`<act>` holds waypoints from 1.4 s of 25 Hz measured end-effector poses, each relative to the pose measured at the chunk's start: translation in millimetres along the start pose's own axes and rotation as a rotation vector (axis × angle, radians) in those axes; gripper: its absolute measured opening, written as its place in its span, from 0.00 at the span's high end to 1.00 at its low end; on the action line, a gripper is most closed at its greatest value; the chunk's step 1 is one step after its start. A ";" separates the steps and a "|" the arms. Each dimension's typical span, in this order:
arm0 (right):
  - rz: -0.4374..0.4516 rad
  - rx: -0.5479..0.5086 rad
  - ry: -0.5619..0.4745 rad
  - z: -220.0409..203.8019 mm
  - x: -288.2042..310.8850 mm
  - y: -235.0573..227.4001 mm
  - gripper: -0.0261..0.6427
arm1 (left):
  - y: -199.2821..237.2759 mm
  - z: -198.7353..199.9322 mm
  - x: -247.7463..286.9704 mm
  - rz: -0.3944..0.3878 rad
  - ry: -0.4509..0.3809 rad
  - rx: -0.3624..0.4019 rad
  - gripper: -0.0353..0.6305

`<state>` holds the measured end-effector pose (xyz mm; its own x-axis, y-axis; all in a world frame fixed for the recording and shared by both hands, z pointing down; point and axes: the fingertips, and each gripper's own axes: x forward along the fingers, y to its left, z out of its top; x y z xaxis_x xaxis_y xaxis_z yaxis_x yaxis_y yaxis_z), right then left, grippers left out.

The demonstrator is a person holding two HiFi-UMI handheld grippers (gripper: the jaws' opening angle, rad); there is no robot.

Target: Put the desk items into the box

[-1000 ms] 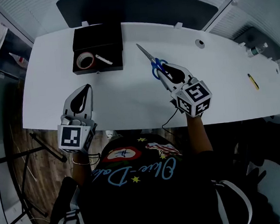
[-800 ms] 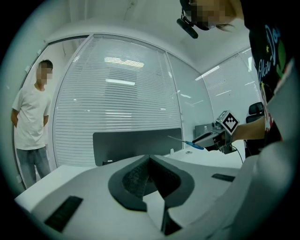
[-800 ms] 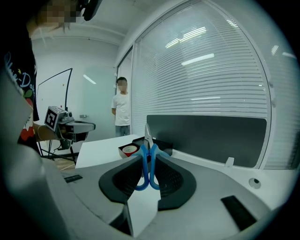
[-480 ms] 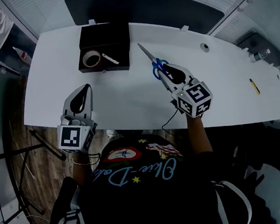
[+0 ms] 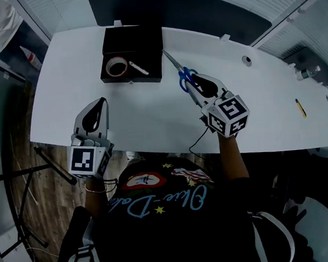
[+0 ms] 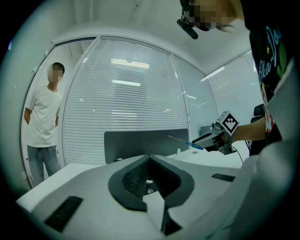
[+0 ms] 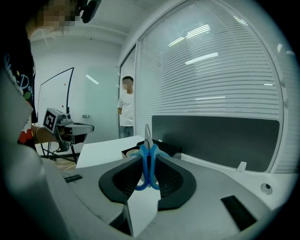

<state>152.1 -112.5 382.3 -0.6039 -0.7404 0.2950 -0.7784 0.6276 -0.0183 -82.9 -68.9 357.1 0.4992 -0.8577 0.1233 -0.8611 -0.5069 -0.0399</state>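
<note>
A black open box stands at the desk's far left, with a roll of tape and a white marker inside it. My right gripper is shut on the blue handles of a pair of scissors. Their blades point toward the box's right edge. In the right gripper view the scissors stand upright between the pads, with the box just beyond. My left gripper hovers at the desk's near edge, shut and empty.
A yellow pen lies far right on the white desk. A cable hole sits behind my right gripper. A dark divider panel runs along the desk's back. A person stands beyond the desk.
The box and desk have slid right and down in the head view. The scissor tips now lie close to the box's right edge. Both grippers keep their grip state.
</note>
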 end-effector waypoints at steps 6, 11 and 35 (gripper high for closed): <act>0.016 0.000 0.004 3.3 20.2 10.3 0.83 | 20.4 -3.7 -9.1 0.022 -0.003 0.005 0.95; 0.026 0.015 0.007 2.5 38.4 19.8 0.83 | 37.9 -7.8 -16.8 0.042 -0.003 -0.019 0.95; -0.037 -0.003 0.025 11.7 92.8 58.0 0.83 | 114.2 -17.5 -31.9 -0.003 -0.006 -0.022 0.95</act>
<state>48.9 -147.6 397.4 -0.5699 -0.7571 0.3195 -0.7997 0.6004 -0.0035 -198.9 -97.9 366.0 0.5023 -0.8567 0.1170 -0.8614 -0.5075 -0.0177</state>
